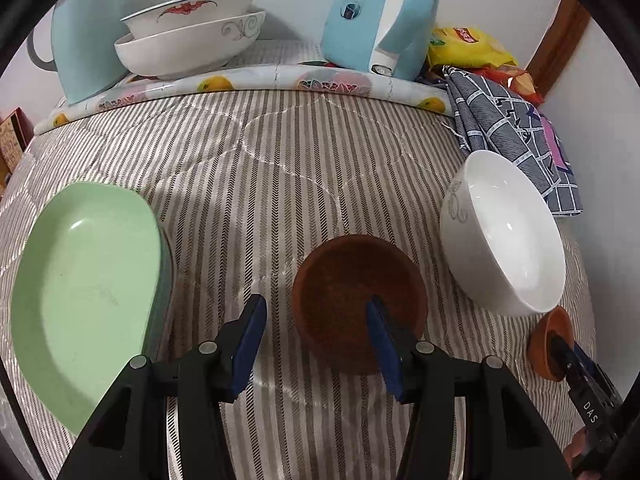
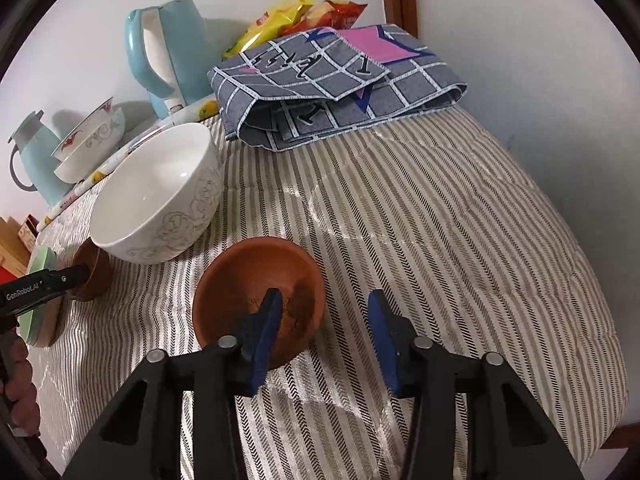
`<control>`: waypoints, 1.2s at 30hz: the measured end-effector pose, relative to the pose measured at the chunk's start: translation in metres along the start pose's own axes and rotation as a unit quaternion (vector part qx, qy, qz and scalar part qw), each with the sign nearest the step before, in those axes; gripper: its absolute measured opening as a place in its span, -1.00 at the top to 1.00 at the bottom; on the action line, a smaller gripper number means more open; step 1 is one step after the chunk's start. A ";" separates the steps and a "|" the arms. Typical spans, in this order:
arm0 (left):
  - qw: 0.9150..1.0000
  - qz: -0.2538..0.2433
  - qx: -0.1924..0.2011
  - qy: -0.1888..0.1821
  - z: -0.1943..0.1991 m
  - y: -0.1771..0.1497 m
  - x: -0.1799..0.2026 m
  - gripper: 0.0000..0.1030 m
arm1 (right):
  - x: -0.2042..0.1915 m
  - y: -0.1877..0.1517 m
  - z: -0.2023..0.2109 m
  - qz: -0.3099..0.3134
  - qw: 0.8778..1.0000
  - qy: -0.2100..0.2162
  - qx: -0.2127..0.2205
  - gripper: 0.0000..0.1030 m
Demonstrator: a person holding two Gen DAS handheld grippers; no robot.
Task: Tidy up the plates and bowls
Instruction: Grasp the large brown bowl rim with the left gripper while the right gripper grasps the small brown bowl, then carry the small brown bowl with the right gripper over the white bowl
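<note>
L gripper (image 1: 316, 316) straddles near rim of brown dish (image 1: 352, 292); its R finger (image 1: 380, 344) sits inside the dish, L finger outside on the striped cloth (image 1: 260, 168); jaws part-open, pads not seen pressing the rim, so not gripping. R gripper (image 2: 324, 316) same on a second brown dish (image 2: 248, 276); L finger (image 2: 268, 328) inside, R finger outside; gap visible, not clamped. White bowl (image 1: 504, 236) just ahead-right of L gripper, ahead-left of R gripper, tilted, between the two dishes; contact w/ either cannot tell. Green plate (image 1: 84, 292) left of L gripper, resting on cloth. Further ahead: stacked bowls (image 1: 188, 40) on a fruit-print mat (image 1: 256, 80), blue jug (image 1: 84, 36) left, blue kettle (image 1: 372, 16) right; checked cloth (image 2: 336, 80) and snack bags (image 2: 288, 16) ahead of R gripper. A hand (image 2: 20, 384) shows at the left edge, right view.
</note>
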State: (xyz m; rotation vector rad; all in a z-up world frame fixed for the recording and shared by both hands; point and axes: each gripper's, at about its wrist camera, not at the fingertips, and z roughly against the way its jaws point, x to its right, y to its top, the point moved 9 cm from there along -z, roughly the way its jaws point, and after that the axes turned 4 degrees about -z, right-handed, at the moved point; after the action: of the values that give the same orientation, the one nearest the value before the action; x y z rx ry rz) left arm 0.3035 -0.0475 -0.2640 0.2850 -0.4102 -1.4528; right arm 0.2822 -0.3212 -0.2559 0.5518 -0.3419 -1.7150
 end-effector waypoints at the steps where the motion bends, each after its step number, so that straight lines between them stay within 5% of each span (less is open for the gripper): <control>1: 1.000 0.000 -0.002 0.000 -0.002 0.000 0.000 0.04 | 0.000 0.000 -0.001 0.000 1.000 -0.001 -0.001 0.21; 6: 1.000 0.002 -0.003 -0.005 -0.007 0.002 0.003 0.21 | 0.000 0.001 -0.004 0.000 1.000 -0.003 -0.004 0.50; 16: 1.000 0.007 0.007 -0.007 -0.011 0.005 0.001 0.65 | 0.000 0.001 -0.005 -0.006 1.000 -0.002 -0.011 0.51; 19: 1.000 0.008 0.012 -0.011 -0.007 0.007 -0.001 0.78 | -0.004 0.001 -0.004 0.001 1.000 0.004 -0.009 0.72; 36: 0.998 -0.016 0.041 -0.049 0.039 0.001 0.008 0.82 | -0.022 0.000 0.031 -0.003 1.000 -0.004 0.027 0.84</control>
State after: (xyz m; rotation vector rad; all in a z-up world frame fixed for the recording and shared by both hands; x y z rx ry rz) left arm 0.2877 -0.0533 -0.2280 0.2876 -0.5477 -1.4870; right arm 0.2686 -0.3015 -0.2264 0.5858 -0.3928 -1.7189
